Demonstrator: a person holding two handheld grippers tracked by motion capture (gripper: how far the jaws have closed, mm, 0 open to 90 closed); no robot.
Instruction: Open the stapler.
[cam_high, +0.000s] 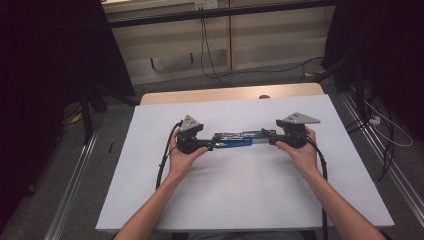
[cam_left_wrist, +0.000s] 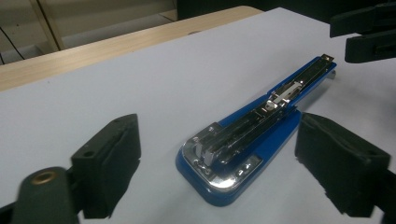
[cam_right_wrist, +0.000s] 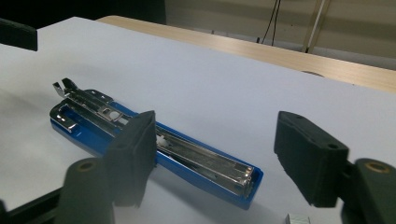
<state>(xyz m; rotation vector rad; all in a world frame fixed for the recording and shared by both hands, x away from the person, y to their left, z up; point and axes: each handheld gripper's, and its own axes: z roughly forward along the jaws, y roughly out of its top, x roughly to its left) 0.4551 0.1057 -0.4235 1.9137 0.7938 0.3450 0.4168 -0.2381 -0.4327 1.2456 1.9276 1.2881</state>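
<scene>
A blue stapler (cam_high: 235, 140) lies swung open flat on the white tabletop (cam_high: 240, 190), its metal staple channel facing up. My left gripper (cam_high: 210, 144) is at its left end, and in the left gripper view the left gripper (cam_left_wrist: 219, 140) stands open, with the stapler's rounded end (cam_left_wrist: 219, 168) between the jaws and untouched. My right gripper (cam_high: 272, 138) is at the other end. In the right gripper view the right gripper (cam_right_wrist: 217, 135) is open too, the stapler's square end (cam_right_wrist: 233, 179) lying between its jaws, clear of the pads.
A wooden strip (cam_high: 230, 93) borders the table's far edge. Cables (cam_high: 207, 55) run over the floor beyond it, and dark curtains hang at both sides. A small pale object (cam_right_wrist: 298, 218) lies at the bottom edge of the right gripper view.
</scene>
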